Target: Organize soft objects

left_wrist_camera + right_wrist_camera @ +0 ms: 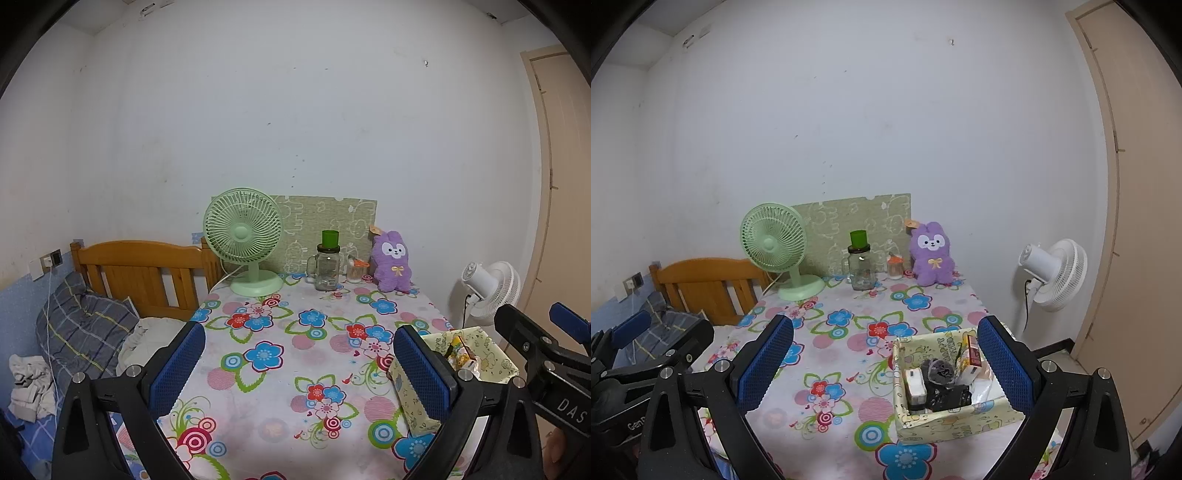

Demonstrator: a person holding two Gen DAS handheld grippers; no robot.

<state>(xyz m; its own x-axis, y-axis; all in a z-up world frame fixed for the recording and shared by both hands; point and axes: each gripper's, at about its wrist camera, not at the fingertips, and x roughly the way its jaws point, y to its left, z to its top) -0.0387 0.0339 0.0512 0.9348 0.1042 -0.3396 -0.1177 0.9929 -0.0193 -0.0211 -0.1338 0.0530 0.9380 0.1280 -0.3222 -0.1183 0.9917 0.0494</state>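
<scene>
While both grippers hang empty over table's near edge, purple plush rabbit sits upright at far edge, right of glass jar, beside wall. Left gripper jaws apart; right gripper jaws apart, straddling yellow storage box, nearer than jar, likely plush's destination.

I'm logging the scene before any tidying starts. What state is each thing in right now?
Left tongs: open, holding nothing.
Right tongs: open, holding nothing.
Purple plush bunny: upright at the table's far edge, untouched.
Yellow fabric box: open-topped, items inside.
Green fan: upright; running or not, cannot tell.
Glass jar: upright, green cup on its lid.
White fan: beside the table.
</scene>
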